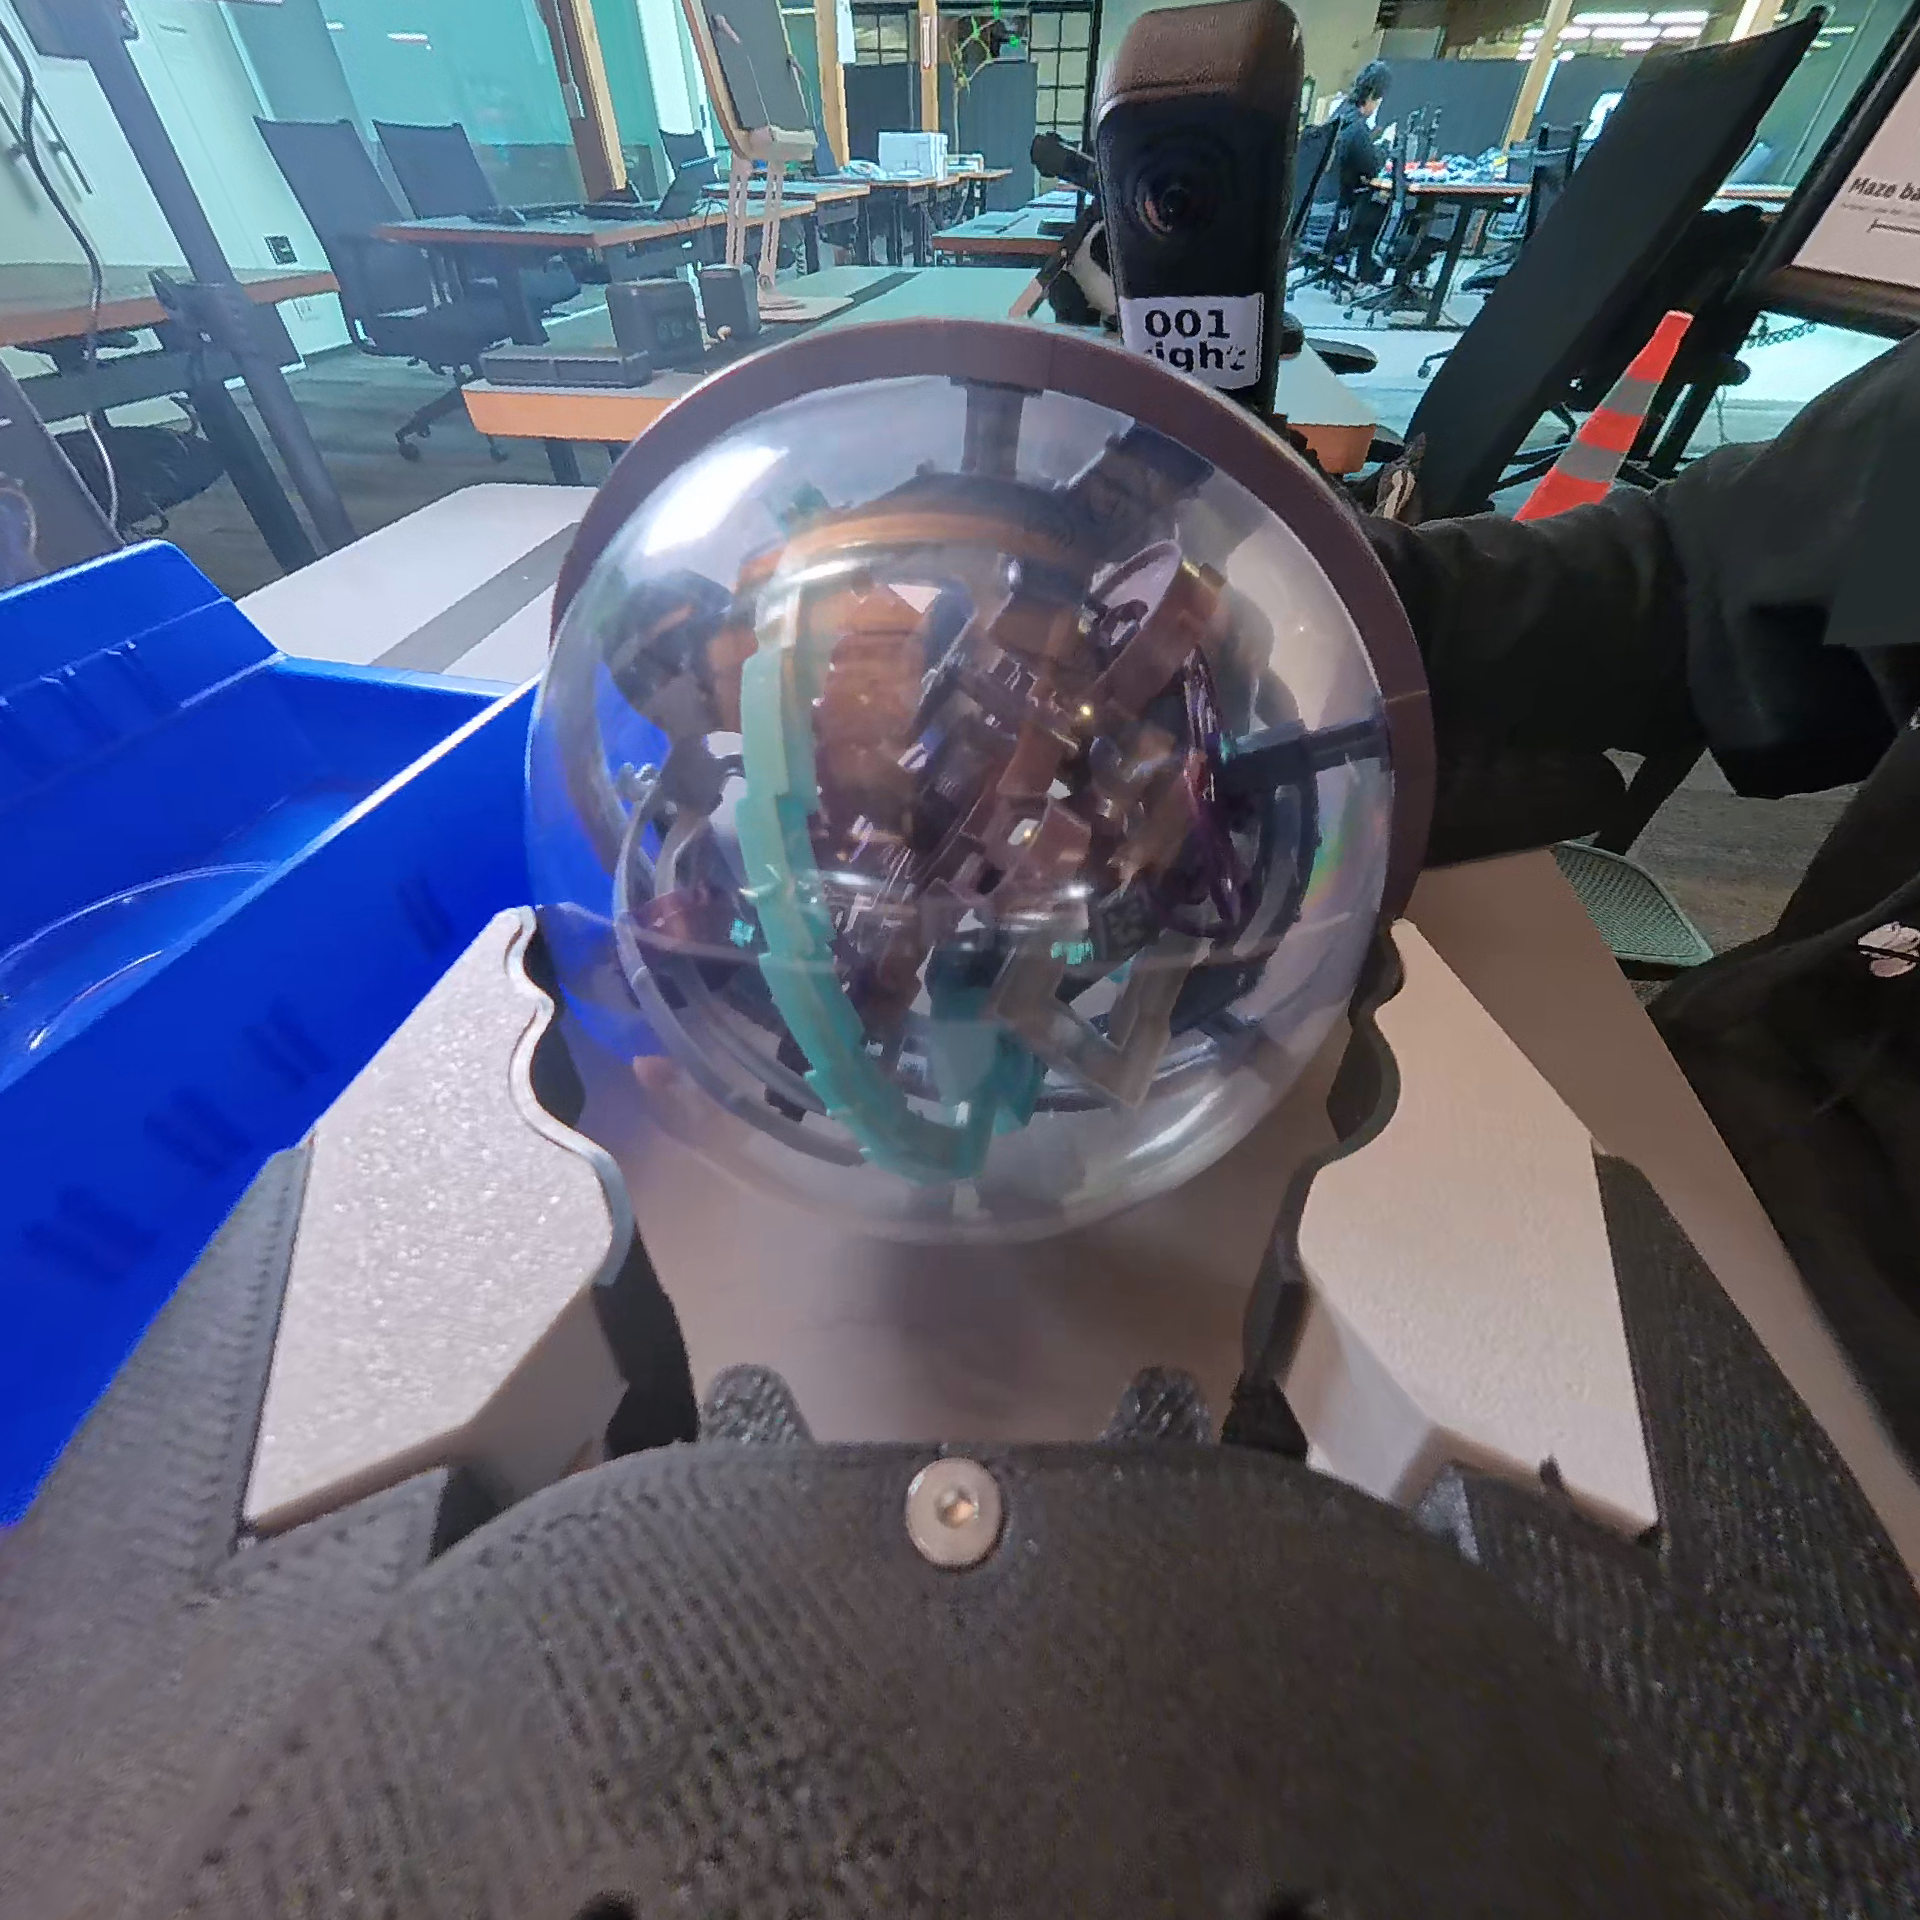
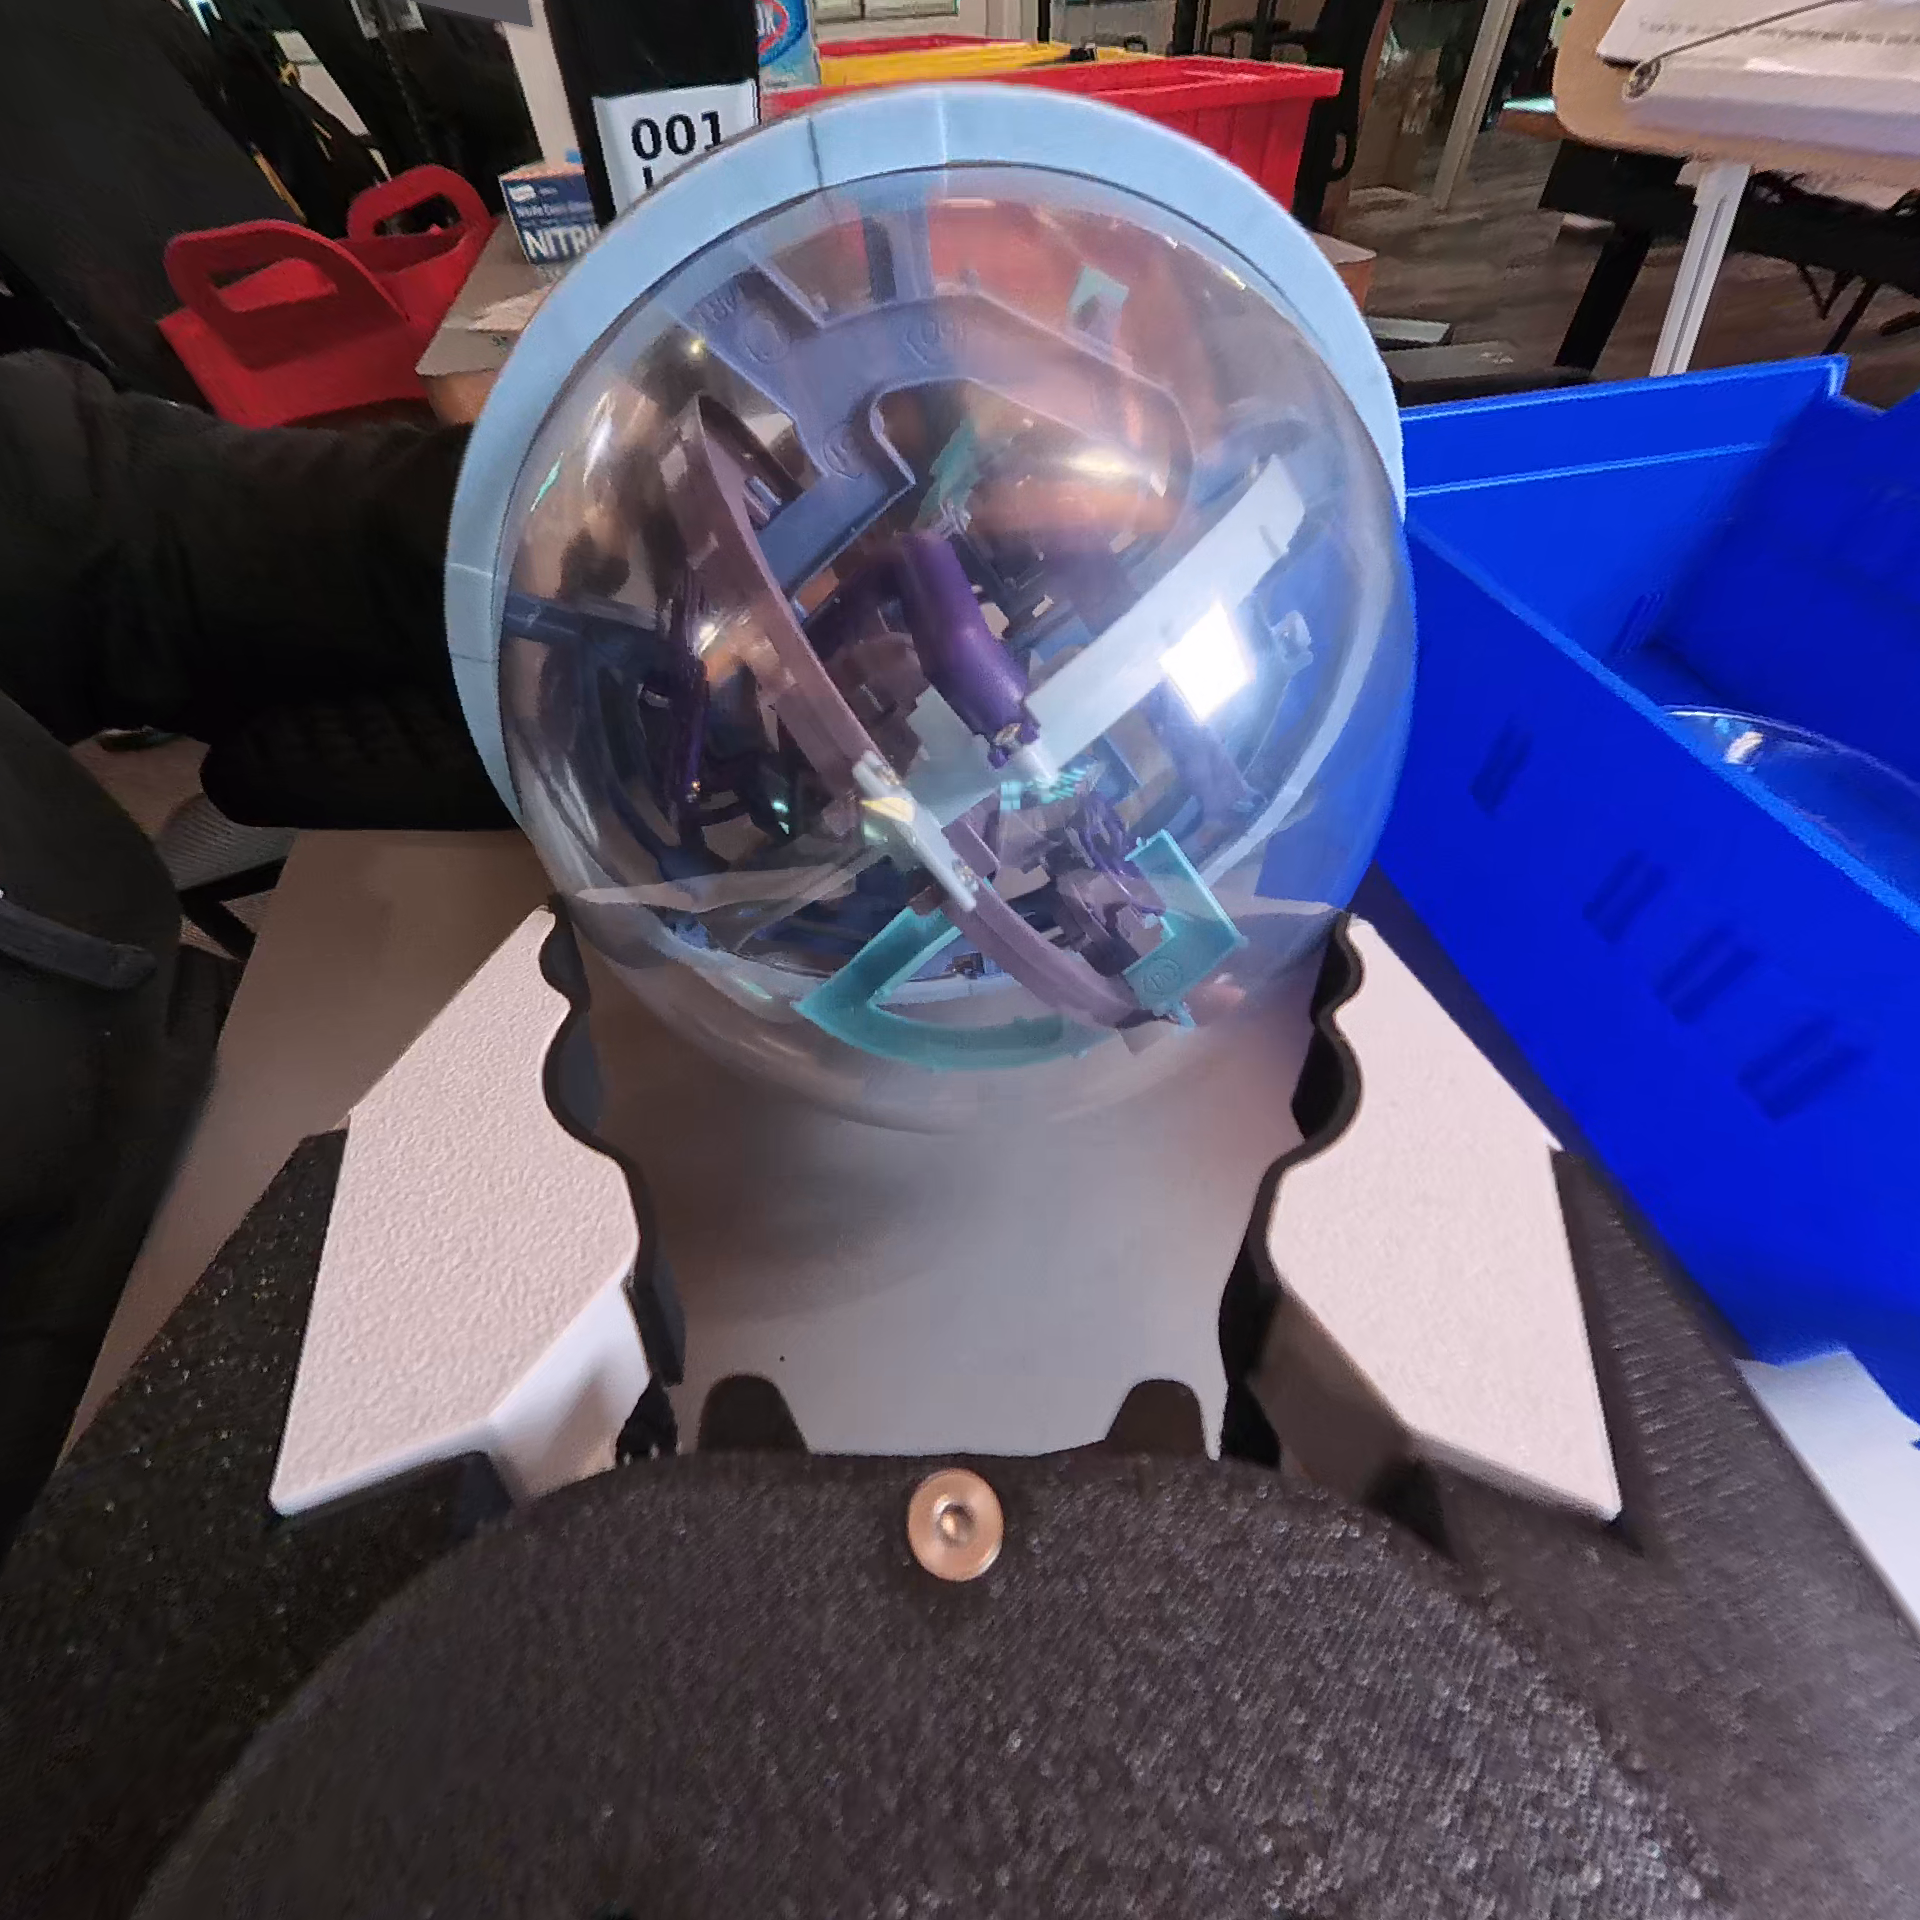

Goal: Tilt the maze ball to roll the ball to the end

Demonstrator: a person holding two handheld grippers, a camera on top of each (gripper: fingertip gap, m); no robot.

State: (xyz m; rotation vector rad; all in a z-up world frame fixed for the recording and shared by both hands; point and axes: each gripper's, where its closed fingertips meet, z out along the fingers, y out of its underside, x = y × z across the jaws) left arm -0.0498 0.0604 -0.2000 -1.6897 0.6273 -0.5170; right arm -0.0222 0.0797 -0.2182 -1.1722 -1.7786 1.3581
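The maze ball (image 1: 961, 790) (image 2: 935, 623), a clear sphere with a band round its middle and coloured tracks inside, is seen lifted above the pale table (image 1: 935, 1320) (image 2: 935, 1247). It is gripped from opposite sides: the left gripper (image 1: 956, 997) is spread wide with its fingertips pressed to the sphere's lower flanks, and the right gripper (image 2: 940, 966) is spread likewise round the other half. A blue bin (image 1: 229, 883) (image 2: 1662, 831) stands just beside the ball. The small ball inside cannot be made out
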